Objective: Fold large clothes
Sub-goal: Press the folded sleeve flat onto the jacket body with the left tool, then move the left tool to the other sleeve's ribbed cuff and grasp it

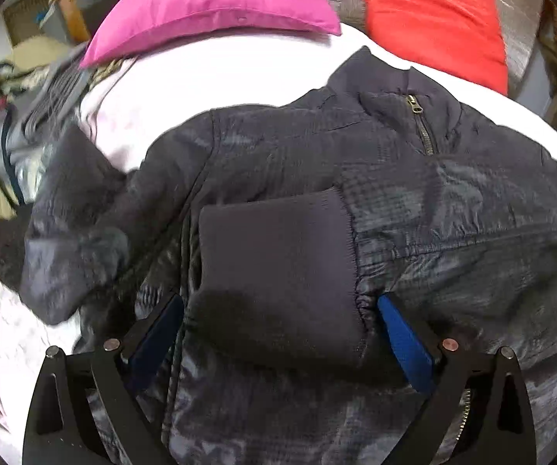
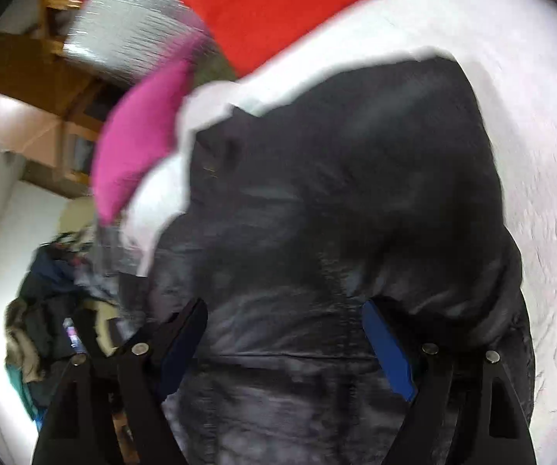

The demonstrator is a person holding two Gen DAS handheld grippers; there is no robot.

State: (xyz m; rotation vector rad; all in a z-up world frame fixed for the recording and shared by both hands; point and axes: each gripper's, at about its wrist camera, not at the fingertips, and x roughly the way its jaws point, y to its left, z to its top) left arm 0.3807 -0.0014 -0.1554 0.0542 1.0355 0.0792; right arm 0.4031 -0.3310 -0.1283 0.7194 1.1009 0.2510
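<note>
A dark padded jacket (image 1: 433, 201) lies spread on the white bed sheet (image 1: 220, 77), its collar and zipper (image 1: 419, 124) toward the upper right. One sleeve is folded across the body, and its knit cuff (image 1: 278, 255) rests between the wide-apart fingers of my left gripper (image 1: 282, 310). The blue pads flank the cuff without pressing on it. In the blurred right wrist view, my right gripper (image 2: 284, 310) stands open just above another part of the jacket (image 2: 336, 193). Fabric bulges between its fingers, but no pinch shows.
A pink pillow (image 1: 208, 11) and a red pillow (image 1: 433, 19) lie at the head of the bed. A heap of other clothes (image 1: 7, 135) sits off the left side. Wooden furniture (image 2: 26, 77) stands beyond it. White sheet (image 2: 530, 155) shows right of the jacket.
</note>
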